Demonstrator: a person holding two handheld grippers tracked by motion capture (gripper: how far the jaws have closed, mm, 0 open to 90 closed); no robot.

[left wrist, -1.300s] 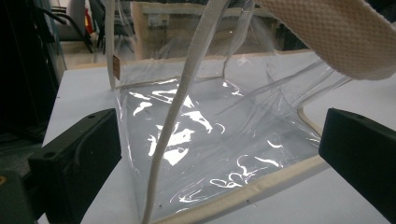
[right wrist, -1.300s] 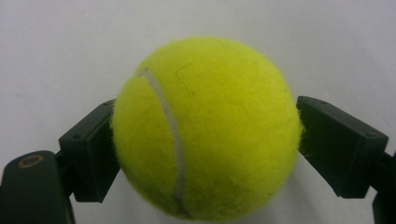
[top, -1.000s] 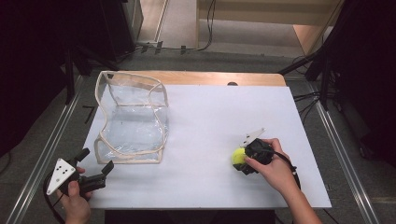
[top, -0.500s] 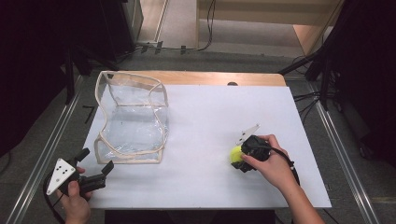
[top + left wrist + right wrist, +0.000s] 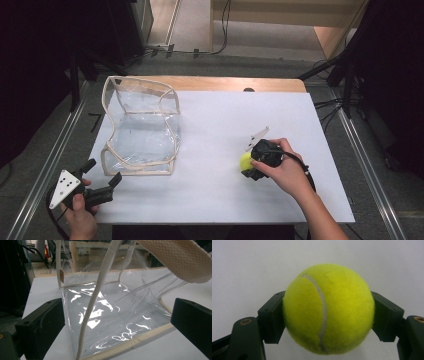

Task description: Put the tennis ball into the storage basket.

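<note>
My right gripper (image 5: pixel 248 163) sits on the right half of the white table (image 5: pixel 215 125), nearer my edge than the far one, and it pinches a yellow tennis ball (image 5: pixel 245 161). In the right gripper view the ball (image 5: pixel 328 308) sits squarely between my two black jaws, each pad pressed against one flank of the felt, the pale seam curving down its face, with bare white tabletop behind it. From the high view the ball pokes out on the left side of the gripper, toward the middle of the table, and my right hand (image 5: pixel 285 167) wraps the gripper's body from the near right, the cable trailing back along my forearm. I cannot tell whether the ball rests on the surface or hangs just above it. My left gripper (image 5: pixel 102 180) hovers at the near left corner of the table, held in my left hand (image 5: pixel 80 212), its jaws spread wide with nothing between them, the grey three-cornered plate (image 5: pixel 64 182) on top. It points at a clear plastic bag (image 5: pixel 140 125) with cream fabric trim that stands open on the left half of the table. In the left gripper view the bag (image 5: pixel 112 312) is just ahead of the spread jaws, its bottom edge near them, a cream strap (image 5: pixel 175 257) arching overhead. The bag and the ball lie well apart.
</note>
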